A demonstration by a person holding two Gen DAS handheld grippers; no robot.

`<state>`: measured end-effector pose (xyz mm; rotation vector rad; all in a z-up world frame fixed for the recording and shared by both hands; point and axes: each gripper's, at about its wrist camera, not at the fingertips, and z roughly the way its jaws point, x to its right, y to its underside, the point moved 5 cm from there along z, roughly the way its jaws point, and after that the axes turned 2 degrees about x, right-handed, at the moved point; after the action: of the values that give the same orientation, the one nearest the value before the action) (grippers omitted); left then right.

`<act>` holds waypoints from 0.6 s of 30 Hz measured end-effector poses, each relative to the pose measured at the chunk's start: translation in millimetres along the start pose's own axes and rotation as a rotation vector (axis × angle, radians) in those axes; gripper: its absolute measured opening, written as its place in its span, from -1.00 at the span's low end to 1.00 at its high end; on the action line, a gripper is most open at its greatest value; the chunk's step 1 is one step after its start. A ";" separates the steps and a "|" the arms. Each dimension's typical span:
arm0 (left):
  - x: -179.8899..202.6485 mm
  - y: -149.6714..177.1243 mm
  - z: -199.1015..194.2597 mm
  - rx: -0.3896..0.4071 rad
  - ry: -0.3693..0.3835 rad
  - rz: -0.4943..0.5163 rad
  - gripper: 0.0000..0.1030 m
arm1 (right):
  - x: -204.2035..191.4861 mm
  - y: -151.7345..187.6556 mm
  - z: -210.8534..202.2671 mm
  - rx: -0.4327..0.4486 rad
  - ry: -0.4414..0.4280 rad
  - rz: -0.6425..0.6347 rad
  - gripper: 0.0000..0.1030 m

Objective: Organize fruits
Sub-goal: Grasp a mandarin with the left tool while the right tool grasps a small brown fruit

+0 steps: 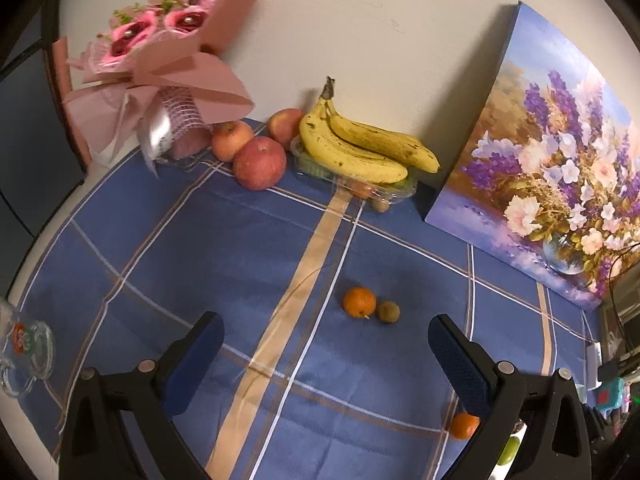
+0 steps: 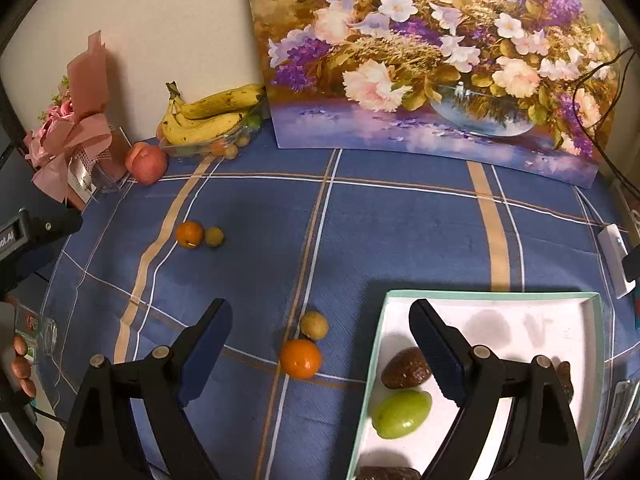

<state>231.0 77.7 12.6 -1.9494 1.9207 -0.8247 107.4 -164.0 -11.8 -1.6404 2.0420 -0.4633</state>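
We record a tabletop (image 2: 400, 220) under a blue cloth with tan and white stripes.

Left tool (image 1: 324, 344): held above the cloth, blue-padded fingers spread wide, nothing between them. Right tool (image 2: 320, 336): likewise wide open and empty, its right finger over the tray.

Loose fruit, mid-tabletop: one small orange (image 1: 359, 301), glossy, touching a dull brown-green longan (image 1: 388, 312). Nearer the tray: a second orange (image 2: 300, 358) just beside a pale yellow longan (image 2: 314, 325).

Tray (image 2: 492, 295): white, mint-edged, at the near right corner. We count a smooth green grape-like fruit (image 2: 401, 413), a wrinkled brown date (image 2: 405, 368) touching it, and other dark pieces partly hidden.

Far edge, by the wall: three spotted yellow bananas (image 1: 360, 146) lying on a clear plastic punnet (image 1: 352, 184) of small fruits; three red-yellow apples (image 1: 260, 162) beside it to the left; a pink paper-wrapped bouquet (image 1: 160, 60) at the far left corner.

Flower painting (image 2: 432, 52): leaning on the wall at the far right.

Glass (image 1: 24, 348): at the left edge.
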 end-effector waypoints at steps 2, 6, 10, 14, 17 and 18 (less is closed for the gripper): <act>5.3 -5.2 9.2 0.006 0.003 0.025 1.00 | -2.8 -2.8 4.9 -0.001 -0.008 -0.004 0.76; 9.2 -11.4 28.6 -0.004 0.005 0.044 1.00 | -6.9 -9.5 12.1 0.018 -0.016 -0.011 0.75; 11.8 -13.5 54.4 -0.030 0.013 0.043 0.93 | -7.8 -14.2 22.2 0.024 -0.015 -0.020 0.75; 18.2 -10.8 79.2 -0.056 0.033 0.048 0.83 | -5.0 -14.1 37.1 0.004 -0.011 -0.019 0.73; 24.2 -5.7 95.1 -0.080 0.045 0.055 0.79 | -3.7 -10.0 49.9 -0.024 -0.007 -0.021 0.71; 25.5 -4.0 101.4 -0.086 0.043 0.054 0.79 | -3.6 -7.9 54.4 -0.037 -0.005 -0.022 0.67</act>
<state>291.2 33.8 -60.9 -1.9341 2.0567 -0.7878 144.8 -160.4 -52.1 -1.6856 2.0422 -0.4307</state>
